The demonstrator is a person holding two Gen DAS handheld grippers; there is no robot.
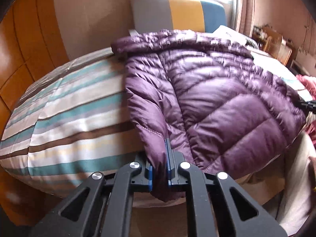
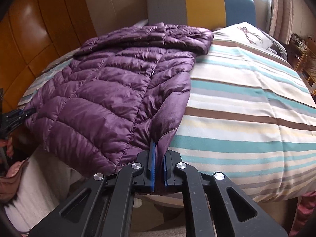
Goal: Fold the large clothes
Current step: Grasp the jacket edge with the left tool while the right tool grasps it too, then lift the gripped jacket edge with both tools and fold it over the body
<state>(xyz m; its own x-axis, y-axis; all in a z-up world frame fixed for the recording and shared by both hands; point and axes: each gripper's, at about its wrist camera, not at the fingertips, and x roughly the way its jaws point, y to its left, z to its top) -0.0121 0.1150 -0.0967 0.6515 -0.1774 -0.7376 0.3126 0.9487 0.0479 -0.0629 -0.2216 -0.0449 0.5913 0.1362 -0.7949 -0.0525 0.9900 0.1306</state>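
Grippers clamp opposite corners of a purple quilted puffer jacket (image 1: 217, 90) spread across a bed with a striped duvet (image 1: 75, 118). Seen from the left wrist, the left gripper (image 1: 161, 158) has its blue-padded jaws pressed together on the hem fabric at 6 o'clock, a fold of the shiny cloth bunched between them and hanging below. The right gripper (image 1: 309, 104) shows only as a dark tip at 3 o'clock, meeting the jacket's far edge.

From the right wrist, the right gripper (image 2: 159, 154) is likewise closed on the jacket's (image 2: 102, 90) lower corner at 6 o'clock, purple cloth pinched between its pads, while the left gripper (image 2: 21, 113) enters at 9 o'clock and bites the opposite corner. The garment lies flat, hood toward 12 o'clock near a grey, yellow and blue headboard (image 2: 201, 6). A white pillow (image 2: 243, 32) rests at 1 o'clock beside the hood. The striped duvet (image 2: 246, 98) stretches toward 3 o'clock, and wooden wardrobe doors (image 2: 29, 39) stand at 10 o'clock.
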